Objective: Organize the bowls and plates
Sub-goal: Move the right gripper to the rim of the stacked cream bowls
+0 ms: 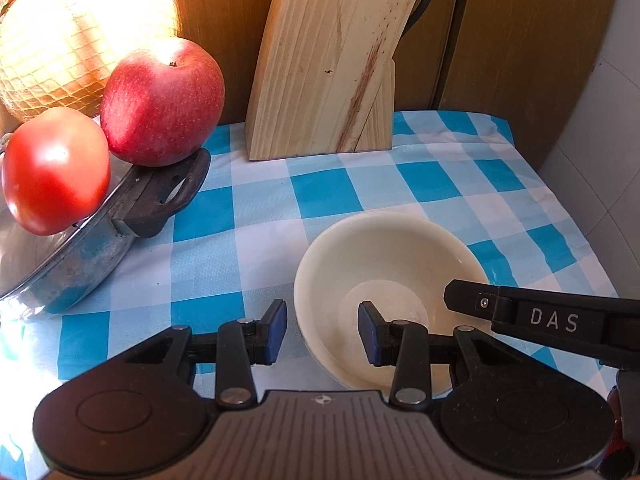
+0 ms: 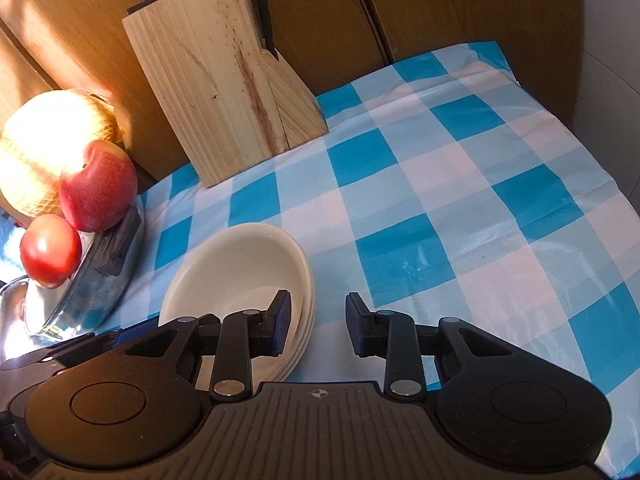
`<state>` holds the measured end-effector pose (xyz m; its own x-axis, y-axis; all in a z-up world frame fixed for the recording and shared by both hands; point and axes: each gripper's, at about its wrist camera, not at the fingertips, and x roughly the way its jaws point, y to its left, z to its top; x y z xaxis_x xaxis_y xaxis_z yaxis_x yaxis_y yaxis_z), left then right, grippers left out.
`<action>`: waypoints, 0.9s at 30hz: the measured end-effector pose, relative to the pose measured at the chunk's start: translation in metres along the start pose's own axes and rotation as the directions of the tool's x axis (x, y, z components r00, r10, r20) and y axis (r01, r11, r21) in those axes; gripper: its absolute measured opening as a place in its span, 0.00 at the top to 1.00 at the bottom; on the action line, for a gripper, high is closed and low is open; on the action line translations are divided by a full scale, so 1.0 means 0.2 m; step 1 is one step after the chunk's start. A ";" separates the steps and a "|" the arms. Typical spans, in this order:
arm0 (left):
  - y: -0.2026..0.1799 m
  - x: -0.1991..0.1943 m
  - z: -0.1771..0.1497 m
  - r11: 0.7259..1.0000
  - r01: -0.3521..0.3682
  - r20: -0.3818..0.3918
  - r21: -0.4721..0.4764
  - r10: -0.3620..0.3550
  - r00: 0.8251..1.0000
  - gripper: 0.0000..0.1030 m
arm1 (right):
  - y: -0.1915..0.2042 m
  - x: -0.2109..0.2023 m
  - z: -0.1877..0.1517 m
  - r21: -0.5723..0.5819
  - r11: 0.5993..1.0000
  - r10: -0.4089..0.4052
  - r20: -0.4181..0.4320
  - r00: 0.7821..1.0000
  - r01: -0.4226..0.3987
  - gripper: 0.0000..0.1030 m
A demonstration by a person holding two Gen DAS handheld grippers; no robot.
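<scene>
straddling the rim of the cream bowl stack (image 1: 384,280) on the checked worktop (image 2: 460,200), my left gripper (image 1: 322,330) and right gripper (image 2: 316,324) both hang released (nothing grasped); next i'd judge clenching the rim. only the right view shows several nested bowls

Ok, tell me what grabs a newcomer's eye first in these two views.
The cream bowls, stacked on the blue-and-white checked cloth, sit right at both open tongs: the left tongs straddle the near-left rim, the right tongs the right rim. At far left a red apple and a tomato rest on a pan lid, with a wooden knife block behind.
</scene>
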<state>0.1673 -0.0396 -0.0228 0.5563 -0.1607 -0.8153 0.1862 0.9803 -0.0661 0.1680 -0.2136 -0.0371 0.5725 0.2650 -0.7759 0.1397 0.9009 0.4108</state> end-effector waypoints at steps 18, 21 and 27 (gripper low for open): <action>0.02 0.10 -0.01 0.999 0.030 -0.060 -0.016 -0.031 0.998 0.73 | -0.03 0.04 0.01 0.024 1.000 0.016 -0.038 0.999 -0.015 0.64; -0.01 0.11 -0.02 1.000 0.019 -0.053 0.009 -0.018 0.998 0.73 | -0.03 0.04 0.02 0.028 0.999 0.015 -0.038 0.999 -0.014 0.62; -0.06 0.09 -0.05 0.998 -0.019 -0.024 0.054 0.021 0.999 0.73 | -0.01 0.04 0.01 0.010 1.000 0.012 -0.034 0.999 -0.012 0.67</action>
<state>0.1676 -0.0534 -0.0430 0.5404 -0.1375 -0.8301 0.2192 0.9755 -0.0188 0.1735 -0.2144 -0.0440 0.5463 0.2872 -0.7868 0.1415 0.8942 0.4247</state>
